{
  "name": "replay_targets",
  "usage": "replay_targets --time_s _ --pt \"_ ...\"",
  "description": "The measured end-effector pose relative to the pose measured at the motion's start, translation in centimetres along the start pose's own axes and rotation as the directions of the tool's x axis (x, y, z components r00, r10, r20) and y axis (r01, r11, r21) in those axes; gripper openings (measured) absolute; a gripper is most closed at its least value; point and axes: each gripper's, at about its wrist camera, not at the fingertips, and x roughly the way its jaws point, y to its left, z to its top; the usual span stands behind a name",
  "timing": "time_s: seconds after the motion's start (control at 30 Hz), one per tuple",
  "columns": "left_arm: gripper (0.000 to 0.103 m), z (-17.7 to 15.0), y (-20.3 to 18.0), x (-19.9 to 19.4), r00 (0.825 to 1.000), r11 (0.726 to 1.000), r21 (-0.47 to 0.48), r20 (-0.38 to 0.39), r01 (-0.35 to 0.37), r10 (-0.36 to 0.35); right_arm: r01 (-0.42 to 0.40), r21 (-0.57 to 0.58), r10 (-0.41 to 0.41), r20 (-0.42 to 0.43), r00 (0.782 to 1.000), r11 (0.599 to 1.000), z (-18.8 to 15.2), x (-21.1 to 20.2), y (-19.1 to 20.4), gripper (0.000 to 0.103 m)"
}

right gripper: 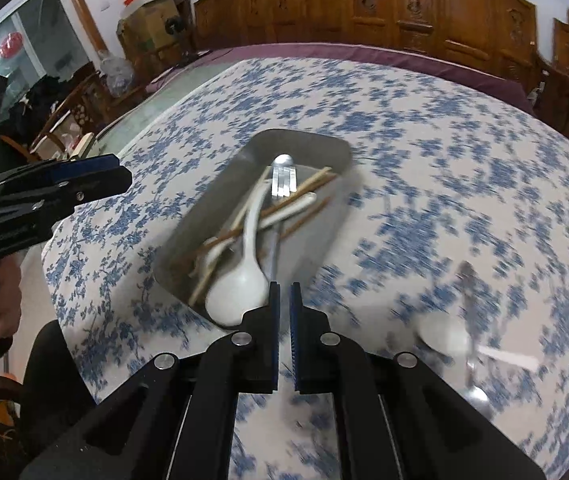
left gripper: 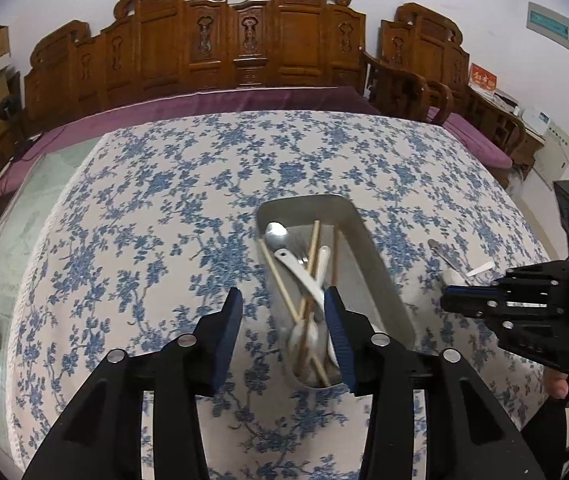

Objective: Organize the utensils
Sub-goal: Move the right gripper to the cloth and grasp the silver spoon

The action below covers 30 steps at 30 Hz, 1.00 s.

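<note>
Mid-sort: metal tray [right gripper: 326, 148] at frame center already holds chopsticks [right gripper: 304, 190], white spoons [right gripper: 240, 292] and a fork. Left gripper [left gripper: 284, 340] is released and empty, right gripper [right gripper: 284, 316] parted a crack, nothing held. Likely next: right grabs the blurred spoons [right gripper: 448, 338] loose on the cloth, lower right.

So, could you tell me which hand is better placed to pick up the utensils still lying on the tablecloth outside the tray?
The right, probably. The loose utensils lie beside the right tool, on its side of the tray. The left tool sits at the tray's opposite side, so it would have to cross over it.
</note>
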Motion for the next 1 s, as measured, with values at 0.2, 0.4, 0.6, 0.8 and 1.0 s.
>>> replay_targets --time_s 0.2,0.4,0.6,0.8,1.0 --pt "0.062 0.2 -2.4 0.2 1.0 0.999 0.023 0.01 0.028 -0.028 0.069 0.031 -0.07 0.021 0.997 0.997 -2.9 -2.9 -2.7 0.032" --pt "0.089 0.3 -4.8 0.5 0.999 0.997 0.057 0.022 0.047 -0.049 0.137 0.074 -0.137 -0.011 0.991 0.988 -5.4 -3.6 -6.3 0.035" --pt "0.09 0.1 -7.0 1.0 0.998 0.995 0.081 0.018 0.065 -0.067 0.17 0.095 -0.164 -0.067 0.984 0.981 -6.3 -2.3 -9.0 0.035" --pt "0.09 -0.6 -8.5 1.5 0.997 0.992 0.097 -0.003 0.083 -0.083 0.196 0.107 -0.183 -0.12 0.976 0.975 -5.9 0.3 -10.8 0.035" --pt "0.09 -0.9 -9.4 1.8 0.996 0.989 0.114 -0.014 0.09 -0.089 0.227 0.085 -0.21 -0.173 0.962 0.97 -5.2 2.6 -11.8 0.035"
